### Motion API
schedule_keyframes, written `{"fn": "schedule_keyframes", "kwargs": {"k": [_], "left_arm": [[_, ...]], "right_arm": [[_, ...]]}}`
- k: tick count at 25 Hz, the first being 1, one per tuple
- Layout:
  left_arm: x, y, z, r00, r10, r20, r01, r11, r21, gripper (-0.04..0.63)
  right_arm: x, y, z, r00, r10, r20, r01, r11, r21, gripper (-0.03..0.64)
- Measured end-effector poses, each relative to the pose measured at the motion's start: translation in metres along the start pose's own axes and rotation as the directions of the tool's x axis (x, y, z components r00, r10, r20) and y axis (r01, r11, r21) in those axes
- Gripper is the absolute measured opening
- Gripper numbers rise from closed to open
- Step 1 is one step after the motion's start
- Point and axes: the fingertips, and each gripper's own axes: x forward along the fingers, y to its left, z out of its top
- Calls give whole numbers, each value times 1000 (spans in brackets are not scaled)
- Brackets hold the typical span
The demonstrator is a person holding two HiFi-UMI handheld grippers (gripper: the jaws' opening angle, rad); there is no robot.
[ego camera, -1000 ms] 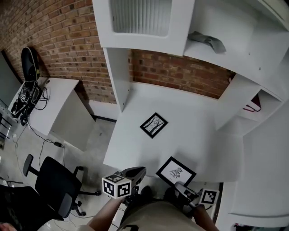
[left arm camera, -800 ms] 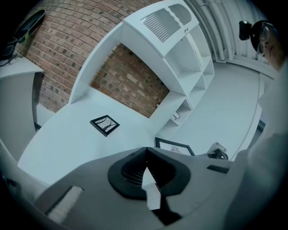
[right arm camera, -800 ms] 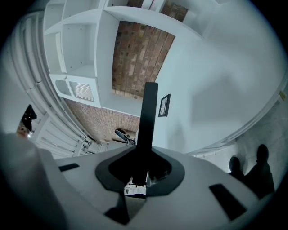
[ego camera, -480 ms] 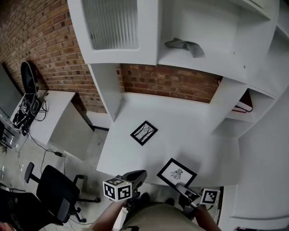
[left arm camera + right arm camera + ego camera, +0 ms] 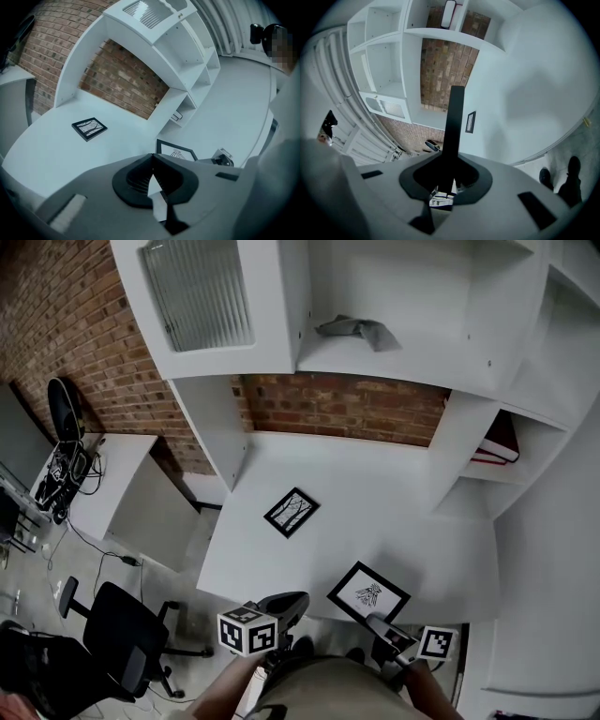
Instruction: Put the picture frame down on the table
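The black-rimmed rectangular picture frame (image 5: 368,593) was held by its near rim in the clamped right gripper (image 5: 379,622), over the front edge of the white table (image 5: 375,512). The left gripper (image 5: 152,161) was closed and empty. The frame was judged light, stiff and fragile.

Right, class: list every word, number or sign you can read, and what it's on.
None can be read.
The white marker cubes: black square patterns, no letters.
The held black-framed picture: a drawing, no lettering.
The other black-framed picture, flat on the white table: a drawing, no lettering.
The dark red books: any print too small to read.
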Motion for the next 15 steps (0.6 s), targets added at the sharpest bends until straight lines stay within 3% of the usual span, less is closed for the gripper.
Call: {"fn": "schedule_keyframes", "kwargs": {"k": [15], "left_arm": [[-14, 11, -6, 999, 36, 29, -35, 999, -34, 3]], "right_arm": [[6, 1, -8, 1000, 1, -24, 0, 1000, 9, 44]]}}
